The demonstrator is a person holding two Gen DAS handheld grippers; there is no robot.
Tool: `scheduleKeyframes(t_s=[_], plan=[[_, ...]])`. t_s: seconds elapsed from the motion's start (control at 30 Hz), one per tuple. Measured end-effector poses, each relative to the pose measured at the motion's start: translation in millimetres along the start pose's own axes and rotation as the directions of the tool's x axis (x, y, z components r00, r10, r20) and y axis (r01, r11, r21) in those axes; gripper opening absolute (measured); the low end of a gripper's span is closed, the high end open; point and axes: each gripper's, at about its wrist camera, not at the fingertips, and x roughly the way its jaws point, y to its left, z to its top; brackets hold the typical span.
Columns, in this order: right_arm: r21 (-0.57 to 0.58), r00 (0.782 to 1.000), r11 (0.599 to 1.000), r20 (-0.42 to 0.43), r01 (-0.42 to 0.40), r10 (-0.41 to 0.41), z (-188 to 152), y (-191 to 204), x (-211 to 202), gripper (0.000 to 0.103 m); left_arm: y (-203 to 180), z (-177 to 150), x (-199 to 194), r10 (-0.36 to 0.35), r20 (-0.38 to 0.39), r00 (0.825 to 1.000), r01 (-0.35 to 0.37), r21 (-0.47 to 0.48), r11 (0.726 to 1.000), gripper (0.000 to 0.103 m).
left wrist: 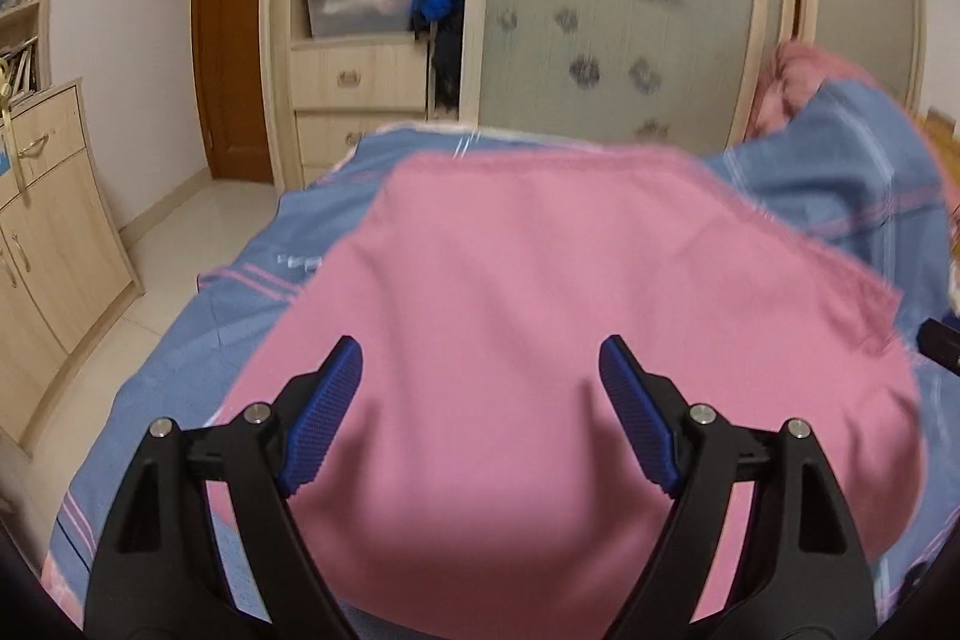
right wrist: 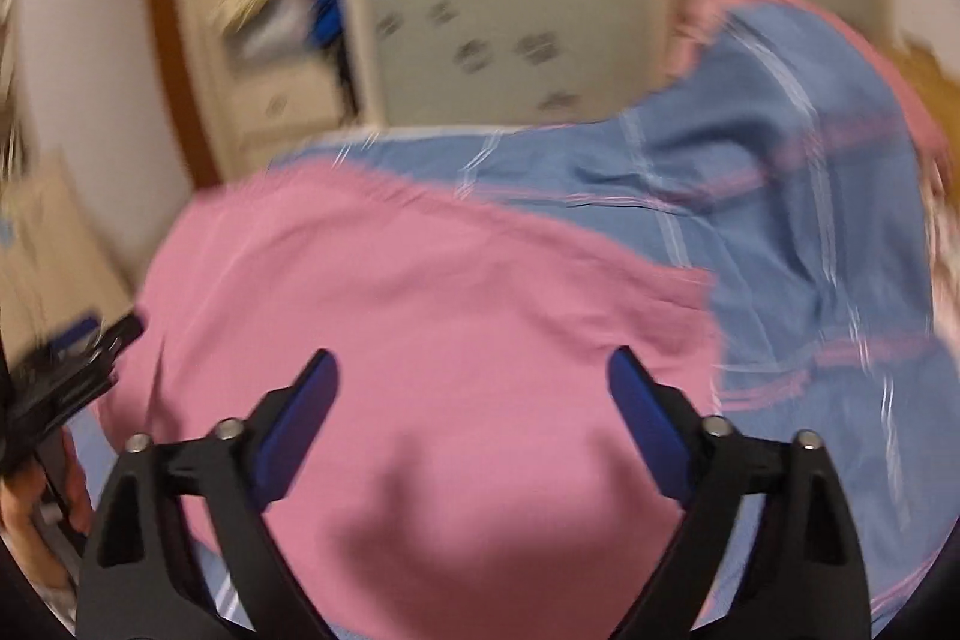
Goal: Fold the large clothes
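**Both claws free above the pink cloth, between folds**

From the left wrist: the left claw [left wrist: 480, 412] hangs with its blue-padded fingers spread wide, gripping nothing. Under it lies the large pink knitted garment [left wrist: 540, 310], flat across the blue checked bedspread [left wrist: 840, 184], with its far edge running straight. Beyond the bed stands the pale wooden wardrobe with frosted doors [left wrist: 624, 10].

From the right wrist, blurred by motion: the right claw [right wrist: 474, 418] is equally wide and empty over the same garment, whose right edge sits near its right finger. I'd judge a regrasp is due: each claw needs to drop to an edge or corner, pinch, then carry it across.
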Motion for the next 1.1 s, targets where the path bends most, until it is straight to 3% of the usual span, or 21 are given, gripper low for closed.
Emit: scheduleKeyframes(t_s=[0.07,0.17,0.23,0.27,0.37,0.43,0.5,0.57,0.67,0.73,0.83,0.93,1.0,1.07,1.1], plan=[[-0.071,0.996,0.996,-0.075,0.052,-0.057,-1,21,32,0.076,9,-5,13,0.016,-0.041,0.999,-0.017,-0.027,0.999,0.082],[-0.094,0.971,0.985,-0.179,0.146,-0.161,-12,13,85,0.074,35,-10,40,0.011,-0.135,0.991,-0.029,-0.129,0.991,0.087],[-0.009,0.961,0.986,-0.223,0.165,-0.163,-16,-24,119,0.086,42,-10,48,0.007,-0.149,0.989,-0.029,-0.141,0.99,0.088],[0.041,0.955,0.979,-0.232,0.198,-0.184,-15,-44,127,0.087,41,-11,49,0.016,-0.148,0.989,-0.035,-0.127,0.991,0.088],[0.168,0.924,0.927,-0.253,0.335,-0.288,-16,-100,127,0.082,35,-13,46,0.051,-0.135,0.99,-0.064,-0.093,0.994,0.088],[0.213,0.919,0.911,-0.262,0.353,-0.295,-21,-126,117,0.071,31,-14,39,0.064,-0.128,0.99,-0.075,-0.076,0.994,0.088],[0.236,0.904,0.881,-0.237,0.409,-0.356,-26,-147,95,0.069,25,-15,26,0.05,-0.108,0.993,-0.058,-0.072,0.996,0.086],[0.317,0.931,0.876,-0.169,0.363,-0.325,-32,-168,64,0.069,14,-17,7,-0.004,-0.065,0.998,0.0,-0.057,0.998,0.086],[0.357,0.955,0.888,-0.167,0.29,-0.245,-36,-187,44,0.069,-17,-28,-13,-0.086,-0.043,0.995,0.087,0.039,0.995,0.086],[0.355,0.957,0.894,-0.199,0.272,-0.212,-34,-187,43,0.068,-39,-42,-17,-0.06,-0.039,0.997,0.065,0.145,0.987,0.086],[0.278,0.942,0.918,-0.264,0.282,-0.209,-28,-172,59,0.068,-58,-60,-10,0.0,-0.04,0.999,0.01,0.245,0.97,0.087],[0.185,0.913,0.929,-0.322,0.32,-0.25,-20,-153,91,0.067,-54,-63,-9,-0.008,-0.047,0.999,0.019,0.22,0.975,0.09],[0.133,0.885,0.912,-0.33,0.387,-0.328,-8,-150,119,0.067,-48,-60,-7,-0.024,-0.059,0.998,0.035,0.19,0.981,0.095],[0.122,0.878,0.898,-0.302,0.423,-0.372,10,-152,144,0.067,-44,-59,-3,-0.029,-0.065,0.997,0.039,0.167,0.985,0.096],[0.114,0.857,0.874,-0.288,0.473,-0.427,17,-155,150,0.067,-40,-58,0,-0.034,-0.072,0.997,0.045,0.153,0.987,0.096]])
